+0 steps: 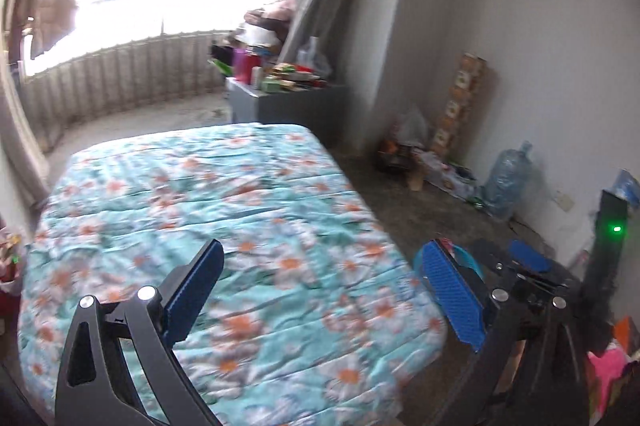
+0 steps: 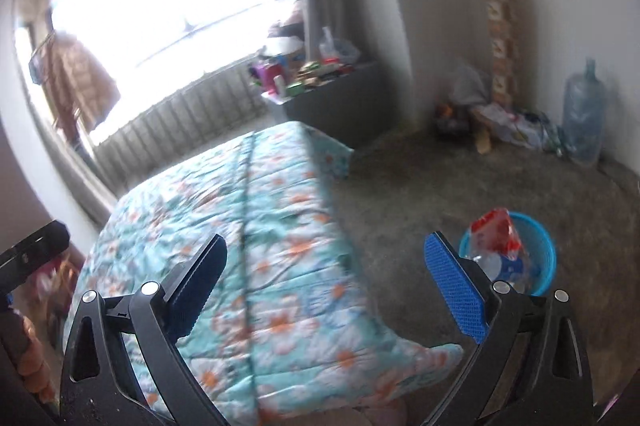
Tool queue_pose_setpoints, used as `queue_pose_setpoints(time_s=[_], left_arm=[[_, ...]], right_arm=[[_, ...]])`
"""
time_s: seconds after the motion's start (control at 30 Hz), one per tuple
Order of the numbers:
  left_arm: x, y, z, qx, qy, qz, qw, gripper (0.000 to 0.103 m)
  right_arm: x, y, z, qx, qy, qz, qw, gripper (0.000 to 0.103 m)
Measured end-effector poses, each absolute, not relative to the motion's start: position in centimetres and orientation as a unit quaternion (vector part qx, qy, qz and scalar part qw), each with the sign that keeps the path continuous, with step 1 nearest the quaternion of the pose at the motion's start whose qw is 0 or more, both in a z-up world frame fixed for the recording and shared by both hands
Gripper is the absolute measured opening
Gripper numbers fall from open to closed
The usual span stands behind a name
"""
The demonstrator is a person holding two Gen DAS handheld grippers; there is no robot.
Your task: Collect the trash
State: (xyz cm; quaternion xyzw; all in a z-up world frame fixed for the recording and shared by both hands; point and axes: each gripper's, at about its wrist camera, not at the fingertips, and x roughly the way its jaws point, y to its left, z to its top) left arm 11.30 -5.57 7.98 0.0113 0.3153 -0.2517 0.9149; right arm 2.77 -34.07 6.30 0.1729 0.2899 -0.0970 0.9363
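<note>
Bright window light washed over a bedroom with a grey concrete floor point(image 2: 460, 178) and a wide bed under a turquoise quilt printed with orange and white flowers point(image 1: 224, 210), its top bare of litter as far as the blur allowed. Beyond the bed's far right corner stood a grey cabinet crowded with bottles and boxes point(image 2: 340, 94), and along the wall sat a large clear plastic water jug point(image 2: 582, 114) beside a heap of bags and packaging point(image 2: 508, 126). On the floor off the bed's right edge was a small round blue plastic bin point(image 2: 544, 254), already holding a red-and-clear crumpled wrapper point(image 2: 496, 230) and other bits. The left gripper point(image 1: 320, 286) hung over the quilt near its near edge, the right gripper point(image 2: 324, 282) over the bed's right edge; both were spread wide and held nothing. With both views smeared by motion, a hurried reach could probably snag the loose quilt or knock the light bin over, spilling what it held.
</note>
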Motion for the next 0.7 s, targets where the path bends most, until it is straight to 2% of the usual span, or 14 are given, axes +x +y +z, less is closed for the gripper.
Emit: queue_pose_setpoints(time_s=[0.33,0.53,0.7], left_arm=[[8.3,-0.3,6.7,0.023,0.287,-0.107,0.952,0.098],[7.1,-0.5,4.3,0.002,0.339,-0.071,0.938,0.097],[6.0,-1.9,-0.2,0.019,0.415,-0.060,0.907,0.097]], right_arm=[[2.0,-26.8,8.2,0.088,0.314,-0.089,0.941,0.095],[-0.2,-25.7,8.9,0.055,0.295,-0.110,0.948,0.095],[-0.9,-25.8,6.2,0.022,0.364,-0.125,0.923,0.095]])
